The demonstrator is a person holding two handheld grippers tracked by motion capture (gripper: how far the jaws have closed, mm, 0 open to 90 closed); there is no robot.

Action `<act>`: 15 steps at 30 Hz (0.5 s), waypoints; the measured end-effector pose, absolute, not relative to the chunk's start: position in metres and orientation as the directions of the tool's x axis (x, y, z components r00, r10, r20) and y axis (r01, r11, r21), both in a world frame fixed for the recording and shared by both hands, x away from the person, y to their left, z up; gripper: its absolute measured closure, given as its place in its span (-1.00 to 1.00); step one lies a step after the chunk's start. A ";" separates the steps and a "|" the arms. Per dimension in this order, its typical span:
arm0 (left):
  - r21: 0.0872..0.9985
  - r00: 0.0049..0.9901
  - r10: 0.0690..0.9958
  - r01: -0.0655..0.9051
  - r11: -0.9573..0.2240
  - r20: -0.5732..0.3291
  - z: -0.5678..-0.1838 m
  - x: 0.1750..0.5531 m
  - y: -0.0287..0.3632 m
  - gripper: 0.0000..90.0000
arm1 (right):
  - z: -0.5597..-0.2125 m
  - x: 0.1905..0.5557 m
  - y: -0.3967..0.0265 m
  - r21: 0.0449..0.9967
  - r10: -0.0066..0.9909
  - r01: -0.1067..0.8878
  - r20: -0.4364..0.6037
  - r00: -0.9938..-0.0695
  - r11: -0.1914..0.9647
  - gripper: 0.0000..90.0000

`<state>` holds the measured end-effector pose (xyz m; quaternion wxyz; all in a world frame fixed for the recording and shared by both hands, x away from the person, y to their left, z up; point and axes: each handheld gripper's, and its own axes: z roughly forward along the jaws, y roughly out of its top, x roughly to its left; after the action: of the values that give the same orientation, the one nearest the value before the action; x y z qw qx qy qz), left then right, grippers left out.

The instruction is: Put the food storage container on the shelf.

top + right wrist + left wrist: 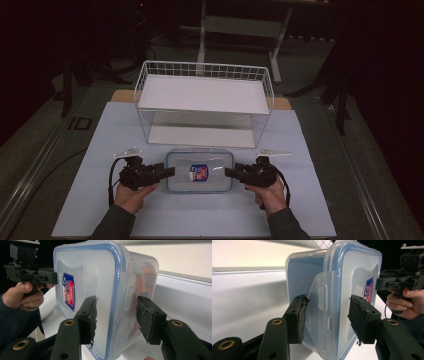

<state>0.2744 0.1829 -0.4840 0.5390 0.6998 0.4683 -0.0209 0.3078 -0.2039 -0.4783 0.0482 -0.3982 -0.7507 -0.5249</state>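
Note:
A clear plastic container (200,172) with a blue-rimmed lid and a red and blue label lies on the white table sheet (200,220), just in front of the wire rack. My left gripper (170,171) reaches in level from the left and grips its left end: in the left gripper view (327,317) one pad lies on the side latch flap and the other on the lid. My right gripper (230,172) holds the opposite end, with its pads on lid and base in the right gripper view (116,320). Each gripper view shows the other hand beyond the container.
A white wire rack (205,67) with an upper and a lower shelf stands right behind the container. The white sheet has bare room in front of and beside the hands. Dark floor and a table frame lie beyond.

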 end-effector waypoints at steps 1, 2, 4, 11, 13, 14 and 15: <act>0.738 0.563 0.633 0.675 0.019 -0.532 -0.483 0.274 0.183 0.08 | -0.478 0.308 -0.204 0.751 0.548 0.647 0.488 -0.679 0.132 0.14; 0.739 0.563 0.633 0.674 0.020 -0.531 -0.482 0.274 0.183 0.08 | -0.477 0.307 -0.204 0.752 0.547 0.646 0.488 -0.680 0.133 0.14; 0.744 0.568 0.634 0.667 0.019 -0.525 -0.480 0.274 0.183 0.08 | -0.475 0.307 -0.204 0.757 0.547 0.640 0.482 -0.684 0.132 0.14; 0.766 0.587 0.631 0.643 0.017 -0.507 -0.471 0.273 0.182 0.09 | -0.466 0.306 -0.205 0.775 0.547 0.620 0.471 -0.692 0.118 0.14; 0.772 0.594 0.629 0.635 0.017 -0.502 -0.467 0.273 0.182 0.09 | -0.461 0.305 -0.205 0.782 0.549 0.613 0.464 -0.695 0.114 0.14; 0.774 0.596 0.627 0.633 0.017 -0.501 -0.465 0.274 0.182 0.09 | -0.460 0.305 -0.205 0.787 0.548 0.606 0.459 -0.699 0.113 0.14; 0.778 0.600 0.628 0.629 0.014 -0.496 -0.464 0.274 0.182 0.09 | -0.458 0.305 -0.206 0.789 0.548 0.604 0.458 -0.700 0.111 0.14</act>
<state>0.2740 0.1817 -0.4636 0.5541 0.7020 0.4474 -0.0004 0.3047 -0.2057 -0.4577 0.0255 -0.3867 -0.7448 -0.5431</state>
